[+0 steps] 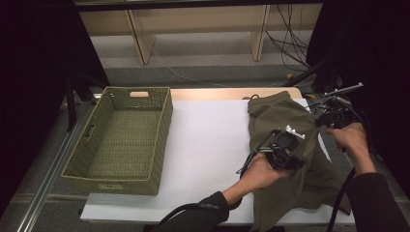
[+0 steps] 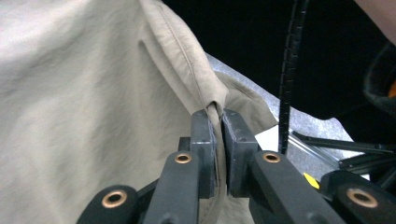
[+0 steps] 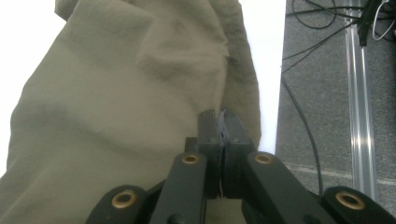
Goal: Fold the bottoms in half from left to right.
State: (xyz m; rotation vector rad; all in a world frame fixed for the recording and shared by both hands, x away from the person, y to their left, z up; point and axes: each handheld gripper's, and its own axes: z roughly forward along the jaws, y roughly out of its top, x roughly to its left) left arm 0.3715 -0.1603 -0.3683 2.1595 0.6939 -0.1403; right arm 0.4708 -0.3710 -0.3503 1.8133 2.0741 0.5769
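Nearest the lower edge of the high view: two dark-sleeved forearms entering from below, one hand on each gripper.

Left gripper [image 1: 285, 147]: held over the right half of the desk, above the garment. Jaws pressed together, pinching a seamed fold of the olive garment [image 1: 290, 164]; in the left gripper view, fabric edge [image 2: 215, 109] caught between the two black pads at the jaw tips, cloth falling away to the left of that view.

Right gripper [image 1: 333, 116]: held just past the right edge of the desk, beside the garment's upper right border. Jaws pressed together, pinching a thin edge of the same garment; in the right gripper view, cloth [image 3: 223, 122] visible in the narrow slit between the pads, remainder of the garment spread up and to the left.

Garment position: right side of the white desk [image 1: 208, 145], partly lifted and bunched between the two grippers, lower portion draped over the near right corner of the desk and hanging below its edge.

Left side of the desk: woven green basket [image 1: 162, 130], rectangular, with cut-out handles, standing upright, well apart from the garment.

Beyond the desk: grey floor with loose cables [image 1: 290, 43] and light wooden furniture legs [image 1: 140, 41].
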